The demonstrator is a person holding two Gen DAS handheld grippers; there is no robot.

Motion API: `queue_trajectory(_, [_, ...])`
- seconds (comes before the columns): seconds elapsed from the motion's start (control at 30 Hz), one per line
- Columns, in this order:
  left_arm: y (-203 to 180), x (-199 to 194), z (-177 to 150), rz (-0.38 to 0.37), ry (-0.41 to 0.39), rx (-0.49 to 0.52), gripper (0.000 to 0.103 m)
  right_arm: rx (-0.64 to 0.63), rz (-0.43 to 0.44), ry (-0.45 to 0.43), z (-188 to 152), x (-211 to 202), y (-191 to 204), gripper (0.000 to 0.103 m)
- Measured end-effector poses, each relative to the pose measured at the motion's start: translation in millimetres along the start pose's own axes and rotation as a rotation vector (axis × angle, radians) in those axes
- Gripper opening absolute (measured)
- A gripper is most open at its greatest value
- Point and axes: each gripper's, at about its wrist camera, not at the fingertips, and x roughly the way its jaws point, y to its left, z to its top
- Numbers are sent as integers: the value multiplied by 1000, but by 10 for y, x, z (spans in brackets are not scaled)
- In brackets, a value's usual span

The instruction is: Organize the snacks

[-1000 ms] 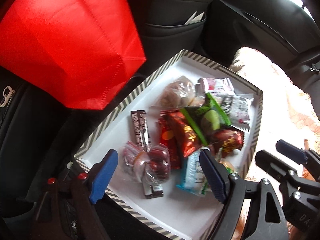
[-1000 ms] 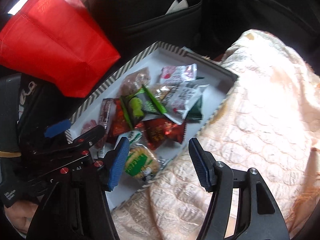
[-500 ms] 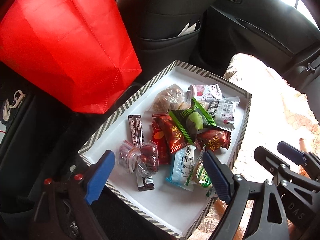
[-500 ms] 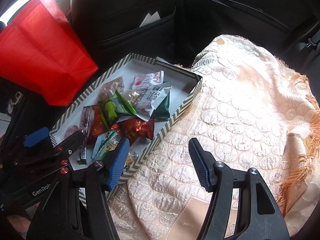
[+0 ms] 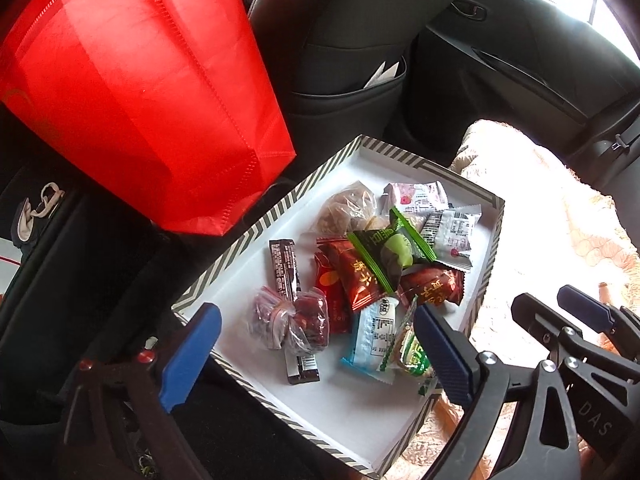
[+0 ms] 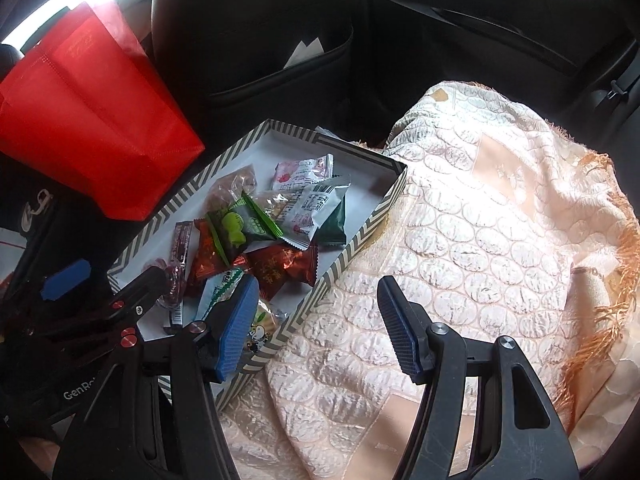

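Observation:
A striped-rim white tray (image 5: 256, 240) (image 6: 360, 236) on the car's back seat holds several wrapped snacks: a green packet (image 5: 390, 250) (image 6: 240, 228), red packets (image 5: 354, 276) (image 6: 286, 266), a dark bar (image 5: 286, 270), a clear bag of dark red sweets (image 5: 294, 322) and a pale blue packet (image 5: 374, 336). My left gripper (image 5: 316, 358) hangs above the tray's near end, its jaws opening with nothing between them. To the tray's right, over the cloth, my right gripper (image 6: 320, 326) stands open and holds nothing.
A red fabric bag (image 5: 136, 84) (image 6: 92, 120) stands left of the tray. A cream patterned cloth (image 6: 480, 240) with orange fringe covers the seat on the right. Black front seatbacks with a paper-filled pocket (image 5: 384, 76) and a door panel lie ahead.
Both grippers have drawn back and up from the tray, so more of the car interior and cloth shows. The left jaws stand wider than before.

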Motion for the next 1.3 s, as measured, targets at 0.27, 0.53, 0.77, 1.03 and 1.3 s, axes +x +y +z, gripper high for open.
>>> queue_trajectory(0.27, [19, 31, -5, -3, 14, 11, 98, -12, 3, 7, -15, 21, 32, 62])
queue_trajectory(0.53, [17, 38, -18, 1, 14, 25, 98, -14, 4, 10, -23, 34, 46, 62])
queue_trajectory(0.77, [22, 39, -18, 1, 9, 28, 98, -20, 6, 10, -26, 36, 60, 62])
queue_trajectory(1.03, [54, 49, -17, -4, 11, 20, 98, -27, 9, 10, -22, 43, 73, 62])
queue_trajectory(1.3, [69, 69, -25, 2, 13, 19, 98, -34, 12, 17, -16, 66, 95, 62])
